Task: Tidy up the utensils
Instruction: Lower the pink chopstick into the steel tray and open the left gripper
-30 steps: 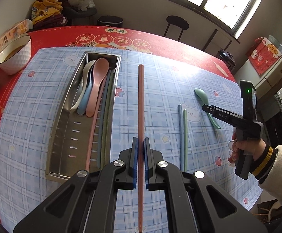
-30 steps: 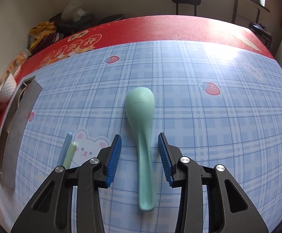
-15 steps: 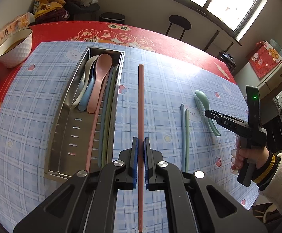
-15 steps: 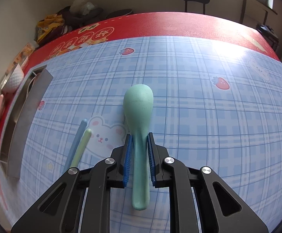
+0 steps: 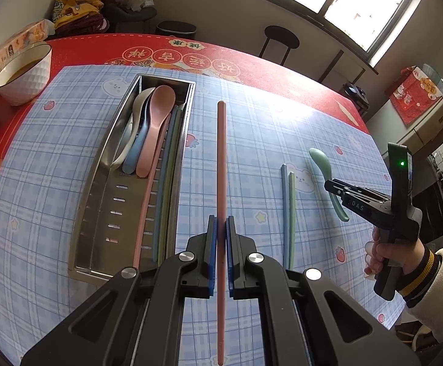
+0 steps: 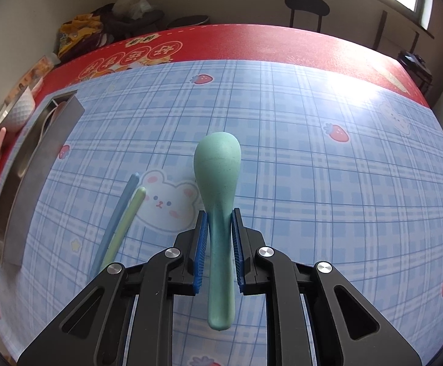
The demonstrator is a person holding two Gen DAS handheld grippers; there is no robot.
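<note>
On my feeds the bench [image 5: 282, 70] fills most of both views, red at its far edge with a blue plaid mat [image 6: 313, 183] spread over the working area. Next in size is the long steel utensil tray [image 5: 99, 213], lying lengthwise on the mat to the left of my left hand-held gripper [image 5: 221, 238]; inside it I see a white spoon, a blue spoon and a pink spoon [image 5: 156, 128] nested bowls-away, with a pink chopstick and blue and green ones along the tray's right wall. A white bowl [image 5: 23, 76] with brown liquid sits on the red part at far left, well apart from the tray. My left hand-held gripper is clamped on a pink chopstick [image 5: 221, 158], which runs straight ahead between the blue pads and appears to be held just above the mat, right of the tray. My right hand-held gripper [image 6: 219, 238] is closed on the handle of the green spoon [image 6: 217, 164], bowl pointing away, handle end sticking back past the pads; from the left wrist view the spoon looks lifted slightly off the mat. Just left of it, a blue chopstick [image 6: 116, 216] and a green chopstick [image 6: 128, 219] lie side by side on the mat, touching or nearly so.
</note>
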